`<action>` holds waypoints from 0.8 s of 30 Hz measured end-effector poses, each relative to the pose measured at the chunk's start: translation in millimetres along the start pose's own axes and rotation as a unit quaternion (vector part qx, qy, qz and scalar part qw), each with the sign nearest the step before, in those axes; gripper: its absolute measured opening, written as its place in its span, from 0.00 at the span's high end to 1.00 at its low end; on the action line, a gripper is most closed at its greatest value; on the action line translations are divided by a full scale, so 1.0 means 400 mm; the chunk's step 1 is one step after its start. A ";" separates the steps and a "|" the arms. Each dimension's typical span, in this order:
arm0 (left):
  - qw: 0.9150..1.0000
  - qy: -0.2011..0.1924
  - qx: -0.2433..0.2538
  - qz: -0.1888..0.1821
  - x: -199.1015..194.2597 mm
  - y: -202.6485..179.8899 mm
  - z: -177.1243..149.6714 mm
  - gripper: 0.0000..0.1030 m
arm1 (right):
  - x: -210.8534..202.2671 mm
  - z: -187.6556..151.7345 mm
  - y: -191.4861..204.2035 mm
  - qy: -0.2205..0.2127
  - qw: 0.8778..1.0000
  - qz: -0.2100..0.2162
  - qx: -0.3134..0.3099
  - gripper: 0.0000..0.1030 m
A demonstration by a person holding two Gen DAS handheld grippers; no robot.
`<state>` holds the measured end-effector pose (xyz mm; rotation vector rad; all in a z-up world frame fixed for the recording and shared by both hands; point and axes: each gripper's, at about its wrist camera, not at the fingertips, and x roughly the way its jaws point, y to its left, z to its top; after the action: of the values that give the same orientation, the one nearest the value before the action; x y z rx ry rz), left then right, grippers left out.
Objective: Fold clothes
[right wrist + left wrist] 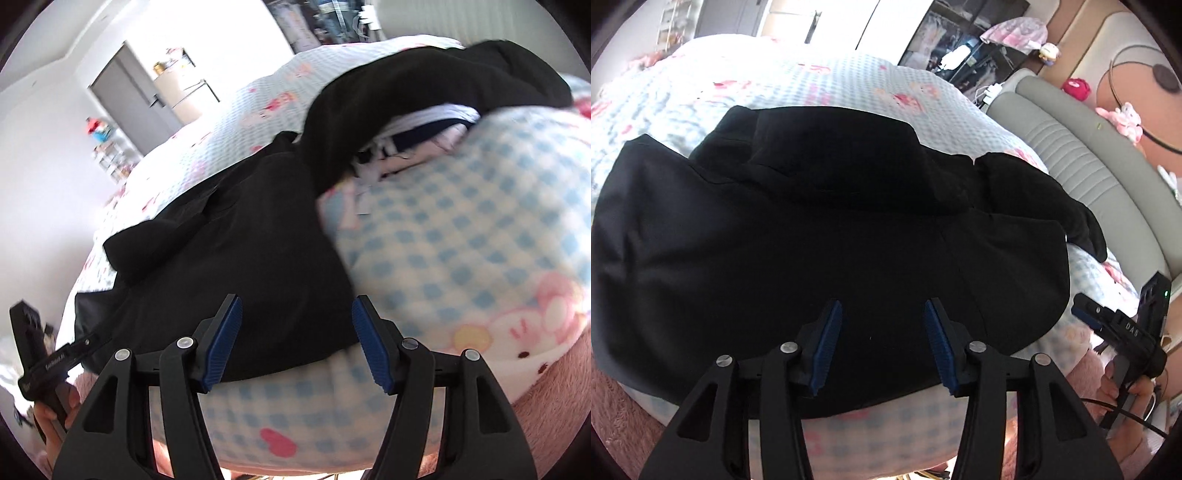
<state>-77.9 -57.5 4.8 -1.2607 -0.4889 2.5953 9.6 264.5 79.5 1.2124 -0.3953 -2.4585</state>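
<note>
A black garment (820,236) lies spread on the blue-checked bed cover (871,77), a crumpled part bunched at its far side. My left gripper (882,314) hovers open over its near hem, nothing between the blue pads. In the right wrist view the same black garment (236,258) stretches away to the left. My right gripper (295,317) stands open above its near corner, holding nothing. The right gripper (1123,332) also shows at the right edge of the left wrist view, held in a hand.
A pile of other clothes, black on top with white and navy beneath (417,107), sits on the bed at right. A grey padded headboard (1082,155) with plush toys (1123,118) runs along the right. A pink fuzzy blanket (554,391) lies by the near edge.
</note>
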 end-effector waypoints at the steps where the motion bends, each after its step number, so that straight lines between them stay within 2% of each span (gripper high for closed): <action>1: 1.000 0.000 0.001 0.000 -0.004 0.012 -0.005 0.49 | 0.010 0.001 0.001 0.000 1.000 0.001 -0.008 0.37; 3: 1.000 0.005 -0.007 -0.012 -0.016 0.048 -0.008 0.48 | 0.033 0.000 -0.003 0.000 1.000 -0.020 -0.013 0.38; 4: 1.000 0.015 -0.008 0.001 -0.029 0.050 -0.020 0.47 | 0.040 -0.002 -0.010 0.002 1.000 -0.028 -0.007 0.39; 5: 0.999 0.028 -0.007 0.022 -0.041 0.044 -0.037 0.46 | 0.044 -0.003 -0.020 0.005 0.999 -0.036 0.002 0.39; 6: 0.998 0.041 -0.007 0.043 -0.053 0.038 -0.054 0.46 | 0.049 -0.005 -0.029 0.008 0.999 -0.043 0.011 0.35; 8: 0.991 0.071 0.010 0.115 -0.032 0.038 -0.059 0.46 | 0.059 -0.009 -0.048 0.015 0.998 -0.057 0.030 0.34; 10: 0.989 0.064 0.016 0.131 -0.043 0.024 -0.049 0.48 | 0.068 -0.012 -0.067 0.021 0.996 -0.072 0.048 0.34; 12: 0.992 0.042 0.039 0.111 -0.065 -0.015 -0.038 0.48 | 0.060 -0.014 -0.074 0.015 0.995 -0.083 0.053 0.34; 15: 0.996 0.028 0.072 0.045 -0.070 -0.099 -0.036 0.46 | 0.009 -0.011 -0.075 -0.011 0.995 -0.082 0.049 0.34; 16: 0.996 0.023 0.083 0.022 -0.071 -0.128 -0.035 0.46 | 0.005 -0.011 -0.083 -0.006 0.995 -0.081 0.057 0.34; 18: 0.994 0.015 0.104 -0.024 -0.073 -0.185 -0.035 0.46 | 0.043 -0.024 -0.113 0.028 0.991 -0.101 0.079 0.36; 20: 0.991 0.015 0.126 -0.052 -0.059 -0.235 -0.045 0.46 | 0.070 -0.047 -0.126 0.057 0.988 -0.113 0.090 0.40; 23: 0.985 0.030 0.148 -0.083 -0.023 -0.284 -0.054 0.46 | 0.062 -0.061 -0.119 0.051 0.990 -0.093 0.088 0.40; 24: 0.985 0.040 0.149 -0.083 -0.006 -0.291 -0.052 0.46 | 0.058 -0.058 -0.111 0.044 0.992 -0.081 0.081 0.40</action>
<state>-54.6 53.0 39.3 -1.1625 -0.1733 2.3605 6.2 291.8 31.6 1.4670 -0.4972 -2.5367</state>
